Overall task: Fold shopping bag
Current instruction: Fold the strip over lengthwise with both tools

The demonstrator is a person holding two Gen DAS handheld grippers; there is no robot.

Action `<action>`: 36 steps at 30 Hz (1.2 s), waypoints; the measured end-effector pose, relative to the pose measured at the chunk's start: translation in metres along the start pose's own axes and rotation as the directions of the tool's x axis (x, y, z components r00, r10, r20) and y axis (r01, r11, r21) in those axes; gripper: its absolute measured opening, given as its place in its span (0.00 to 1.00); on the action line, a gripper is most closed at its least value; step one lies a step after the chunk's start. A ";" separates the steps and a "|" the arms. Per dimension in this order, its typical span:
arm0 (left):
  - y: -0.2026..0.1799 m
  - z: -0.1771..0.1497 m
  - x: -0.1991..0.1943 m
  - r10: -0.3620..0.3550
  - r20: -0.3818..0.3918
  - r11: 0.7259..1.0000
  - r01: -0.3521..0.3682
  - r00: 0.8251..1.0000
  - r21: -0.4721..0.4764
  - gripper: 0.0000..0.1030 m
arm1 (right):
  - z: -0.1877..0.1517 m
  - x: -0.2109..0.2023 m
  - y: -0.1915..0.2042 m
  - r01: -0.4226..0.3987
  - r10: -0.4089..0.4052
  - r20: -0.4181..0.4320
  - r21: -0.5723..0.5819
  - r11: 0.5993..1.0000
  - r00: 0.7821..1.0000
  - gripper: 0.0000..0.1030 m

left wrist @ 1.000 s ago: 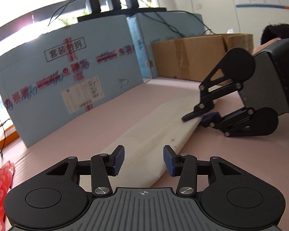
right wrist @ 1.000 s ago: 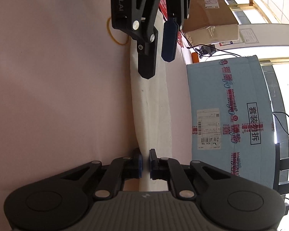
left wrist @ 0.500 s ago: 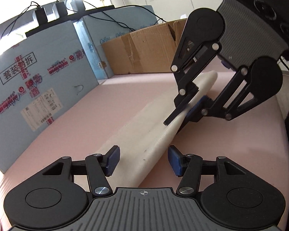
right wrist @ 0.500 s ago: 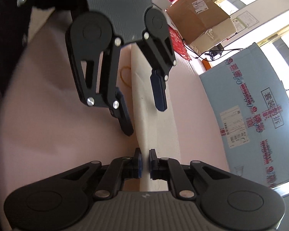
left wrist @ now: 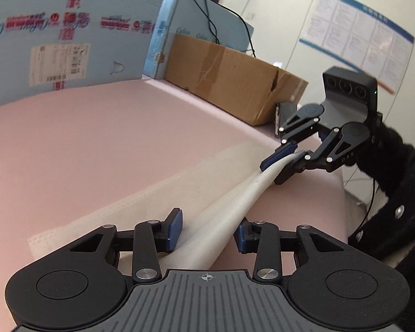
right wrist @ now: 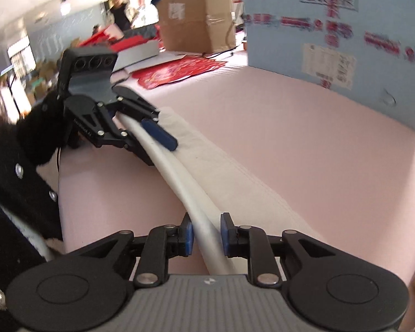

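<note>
Cloth shopping bag point(left wrist: 163, 193), off-white, lies across the pink table point(left wrist: 96, 138), its near fold raised into a ridge. The left gripper point(left wrist: 207, 231) is closing, pads astride the ridge without pressing it. The right gripper point(right wrist: 206, 233) is opening, the fold loose between its pads.

Pink tabletop point(left wrist: 83, 144) lies open ahead; blue cartons point(left wrist: 69, 27) and brown box point(left wrist: 229, 77) apparently wall its far edge.

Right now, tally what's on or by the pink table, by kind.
Shopping bag: 1
Grippers: 2, left gripper and right gripper, each with the bag's fold between its jaws
Brown cardboard boxes: 1
Blue boxes: 2
Total: 6
</note>
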State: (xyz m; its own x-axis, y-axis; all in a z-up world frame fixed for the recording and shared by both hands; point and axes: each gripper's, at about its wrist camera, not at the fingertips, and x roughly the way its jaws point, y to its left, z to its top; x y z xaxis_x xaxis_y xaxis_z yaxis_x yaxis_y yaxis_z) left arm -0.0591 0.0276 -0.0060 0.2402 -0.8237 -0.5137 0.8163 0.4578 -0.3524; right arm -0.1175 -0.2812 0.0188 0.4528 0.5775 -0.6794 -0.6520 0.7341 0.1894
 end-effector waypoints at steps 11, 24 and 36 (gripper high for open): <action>0.009 0.002 -0.002 -0.005 0.009 0.999 0.006 1.000 -0.044 0.36 | -0.029 -0.016 -0.054 -0.028 -0.021 0.115 0.409 0.912 0.993 0.28; 0.022 -0.001 -0.015 0.099 0.054 0.987 -0.092 0.994 -0.129 0.36 | -0.023 -0.014 -0.034 0.301 -0.360 0.050 0.447 0.842 0.932 0.26; 0.022 -0.004 -0.032 0.352 0.074 0.928 -0.337 0.933 -0.161 0.38 | -0.028 -0.016 -0.020 0.372 -0.441 0.056 0.449 0.813 0.896 0.21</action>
State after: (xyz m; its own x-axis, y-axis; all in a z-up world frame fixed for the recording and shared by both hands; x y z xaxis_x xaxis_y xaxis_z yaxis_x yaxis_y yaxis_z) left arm -0.0510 0.0652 -0.0009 0.5501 -0.6324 -0.5454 0.5919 0.7560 -0.2795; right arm -0.1283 -0.3152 0.0057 0.7275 0.2134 -0.6521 -0.0886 0.9716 0.2192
